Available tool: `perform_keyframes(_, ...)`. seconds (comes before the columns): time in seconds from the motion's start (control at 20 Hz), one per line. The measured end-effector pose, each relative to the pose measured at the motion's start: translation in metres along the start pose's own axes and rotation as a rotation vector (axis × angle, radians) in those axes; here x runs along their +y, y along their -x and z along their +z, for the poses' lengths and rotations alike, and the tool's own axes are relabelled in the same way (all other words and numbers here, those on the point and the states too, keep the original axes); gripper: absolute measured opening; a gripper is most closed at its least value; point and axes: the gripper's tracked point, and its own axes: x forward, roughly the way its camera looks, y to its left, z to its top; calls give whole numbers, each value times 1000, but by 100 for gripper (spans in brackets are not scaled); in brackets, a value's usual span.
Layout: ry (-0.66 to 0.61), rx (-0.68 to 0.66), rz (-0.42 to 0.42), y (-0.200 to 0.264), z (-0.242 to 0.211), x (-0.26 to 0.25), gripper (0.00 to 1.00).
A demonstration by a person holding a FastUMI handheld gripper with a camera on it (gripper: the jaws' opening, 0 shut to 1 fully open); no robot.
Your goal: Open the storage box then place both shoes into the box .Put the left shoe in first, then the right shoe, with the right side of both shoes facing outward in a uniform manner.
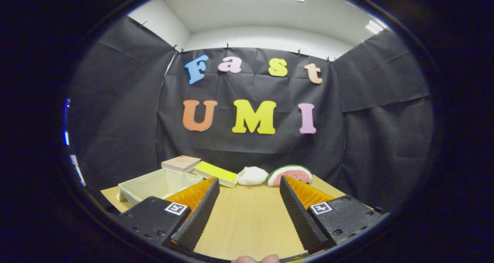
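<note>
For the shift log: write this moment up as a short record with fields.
gripper: gripper open, fingers apart over bare table, holding nothing
box: pale open-topped storage box beyond the left finger
books: two, a tan book and a yellow book, behind the box
soft toys: white plush beside watermelon plush, by the wall

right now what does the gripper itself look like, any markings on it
The gripper has two wedge-shaped fingers with ridged, saw-tooth inner faces that taper toward the tips. Each finger sits on a dark blocky mount with small screws, and each mount carries a square black-and-white tag. The fingers stand open over the bare wooden table, gripping nothing.
</note>
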Motion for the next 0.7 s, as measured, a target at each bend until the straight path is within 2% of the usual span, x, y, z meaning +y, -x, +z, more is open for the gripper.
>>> perform_keyframes(0.15, 11, -28, -15, 7, -3, -2, 99)
perform_keyframes(0.7, 10, 40, -19, 17, -23, 9, 100)
